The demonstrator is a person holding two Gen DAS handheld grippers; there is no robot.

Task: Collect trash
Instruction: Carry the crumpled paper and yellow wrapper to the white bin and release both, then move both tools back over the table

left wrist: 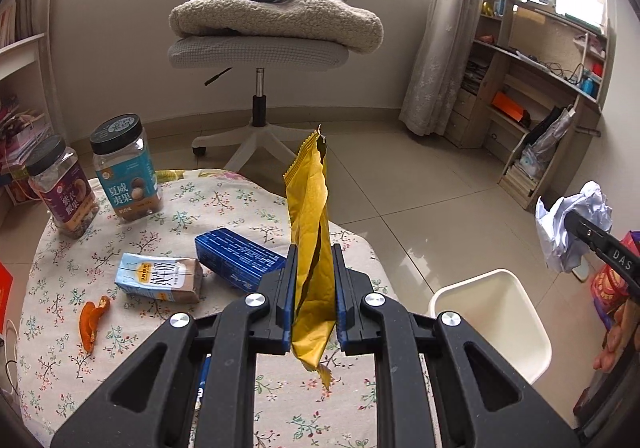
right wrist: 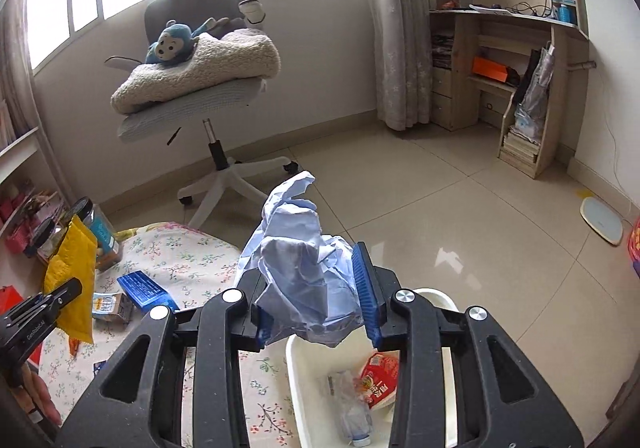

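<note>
Bin (right wrist: 304,368) part-filled with bottle and red packet; paper ball (right wrist: 304,280) over it between right hand-held gripper (right wrist: 316,296) pads, yellow wrapper (left wrist: 310,248) clamped in left hand-held gripper (left wrist: 314,296) above bench (left wrist: 60,348); peel (left wrist: 93,322) likely left.

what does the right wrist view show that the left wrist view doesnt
Only the right wrist view looks down into the white bin, showing a red packet and a clear plastic bottle already inside, plus a scale on the floor.

Only the left wrist view shows the orange peel on the tablecloth and the purple-labelled jar.

Both show the yellow wrapper clamped in the left hand-held gripper, the crumpled paper between the fingers of the right hand-held gripper, the blue box, the milk carton and the chair.
</note>
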